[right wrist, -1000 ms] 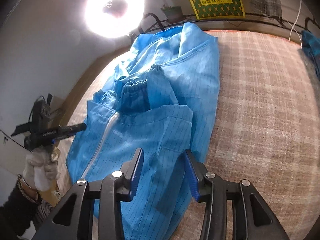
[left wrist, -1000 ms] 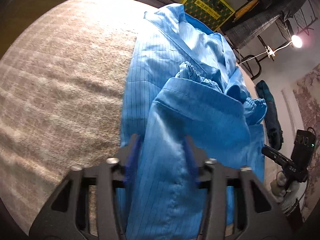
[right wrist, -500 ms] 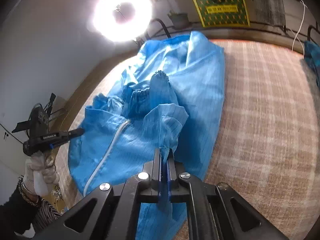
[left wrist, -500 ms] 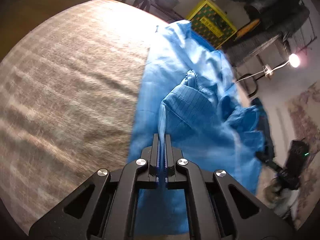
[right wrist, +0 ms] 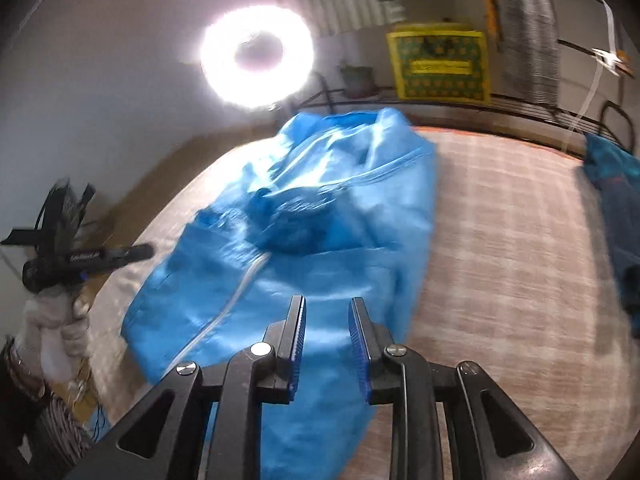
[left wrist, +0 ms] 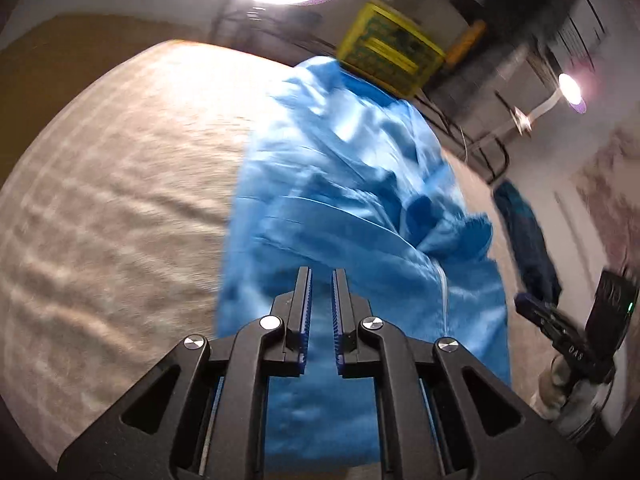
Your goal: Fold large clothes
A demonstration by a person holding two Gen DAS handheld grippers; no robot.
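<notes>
Both grippers, left (left wrist: 321, 276) and right (right wrist: 326, 306), just opened (empty) over glossy crumpled blue garment (left wrist: 344, 200).

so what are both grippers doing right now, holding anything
left gripper: jaws just reopened slightly, gripping nothing, blue garment lies beyond.
right gripper: jaws just opened, holding nothing.

It looked like a lived-in bedroom set up for filming. A bed (right wrist: 520, 248) with a beige plaid cover filled the room, a metal rail (right wrist: 520, 110) ran along its far side, a bright ring light (right wrist: 256, 56) stood beyond it, and a yellow-bordered green box (right wrist: 440, 66) and hanging clothes (right wrist: 528, 32) lined the wall.
</notes>
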